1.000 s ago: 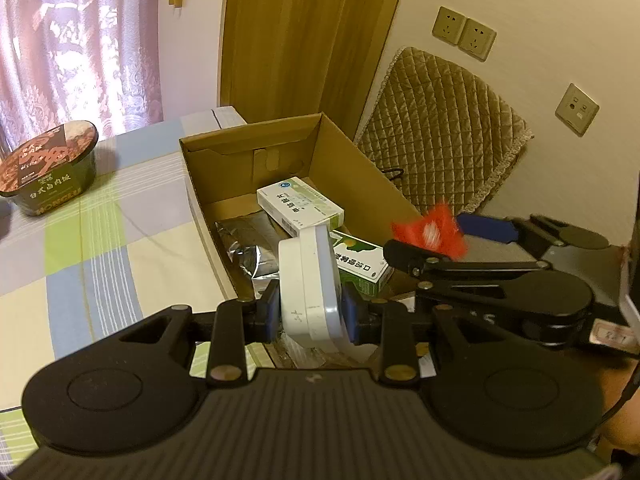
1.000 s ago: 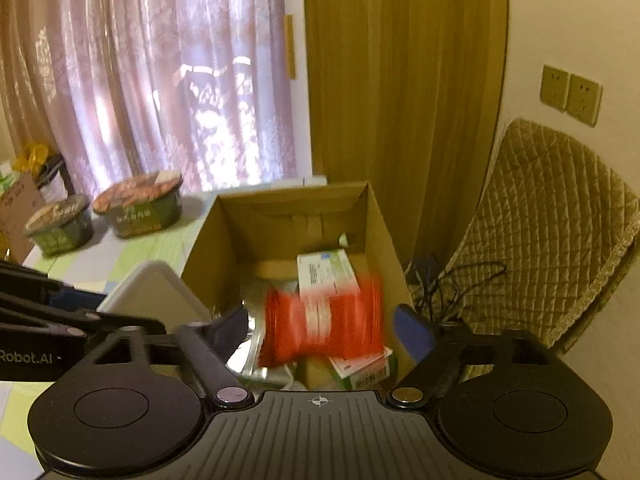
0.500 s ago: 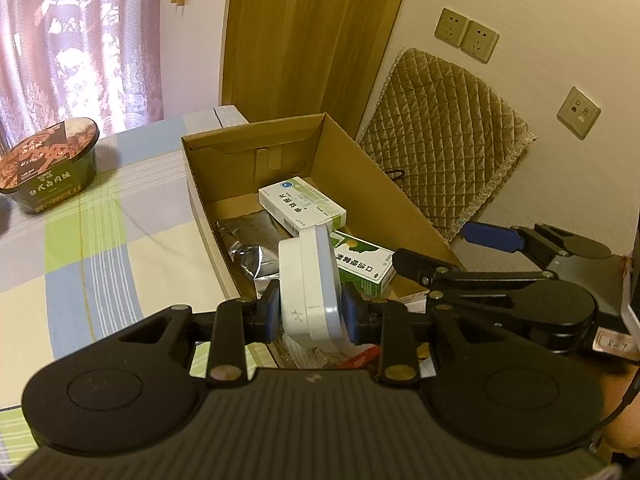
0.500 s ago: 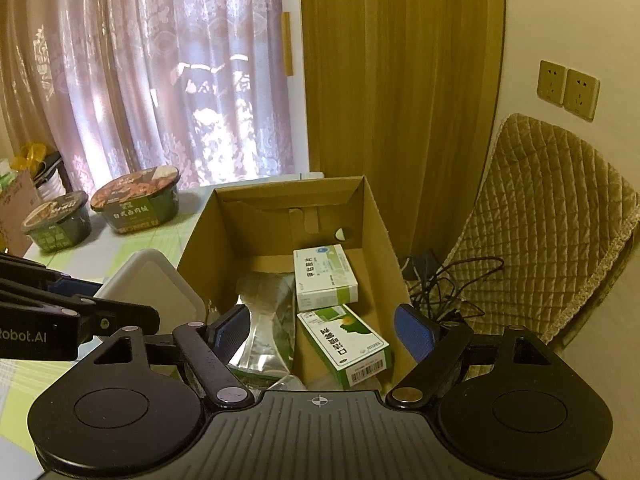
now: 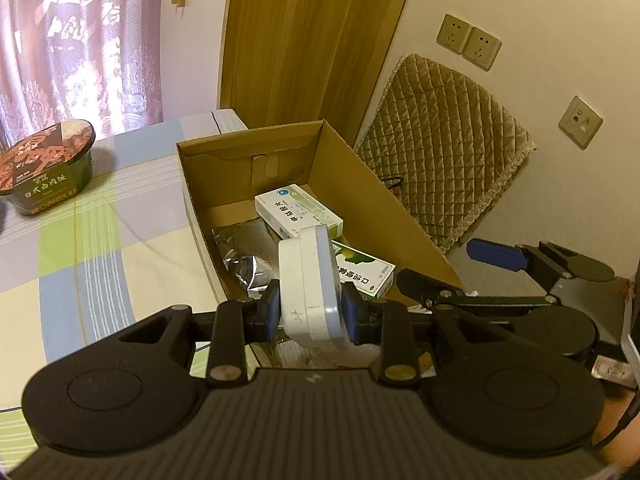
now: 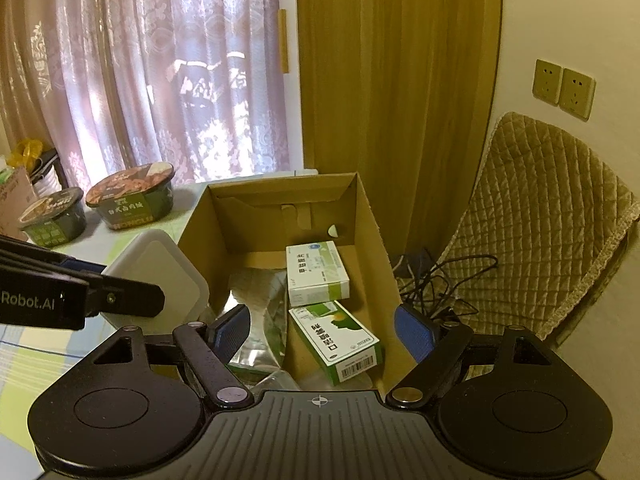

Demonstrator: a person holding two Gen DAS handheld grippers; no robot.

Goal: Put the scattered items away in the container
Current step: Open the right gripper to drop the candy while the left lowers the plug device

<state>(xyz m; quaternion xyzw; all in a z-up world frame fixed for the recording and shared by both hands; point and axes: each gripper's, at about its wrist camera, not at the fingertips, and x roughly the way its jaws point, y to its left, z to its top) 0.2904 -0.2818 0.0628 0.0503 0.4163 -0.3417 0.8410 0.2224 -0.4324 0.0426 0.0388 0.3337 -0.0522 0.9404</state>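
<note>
An open cardboard box (image 5: 360, 200) (image 6: 372, 224) stands on the table's right edge. Inside lie two white-and-green medicine boxes (image 5: 298, 212) (image 6: 316, 272), (image 5: 362, 274) (image 6: 336, 344), and a silver foil bag (image 5: 244, 252) (image 6: 260, 308). My left gripper (image 5: 308, 306) is shut on a flat white case (image 5: 310, 284) (image 6: 156, 276), held upright on edge over the box's near left corner. My right gripper (image 6: 322, 330) hangs open and empty over the box's near end; in the left wrist view it shows at the right (image 5: 448, 268).
Two instant noodle bowls (image 6: 132, 196) (image 5: 46, 166), (image 6: 54, 216) sit on the checked tablecloth (image 5: 80, 240) to the left. A quilted chair back (image 6: 540, 220) (image 5: 444, 160) and tangled cables (image 6: 432, 284) are right of the box. Curtains and a wooden door stand behind.
A red packet that was between the right gripper's fingers a second ago has dropped out of sight into the box. The right gripper now stands open. The left gripper keeps its hold.
</note>
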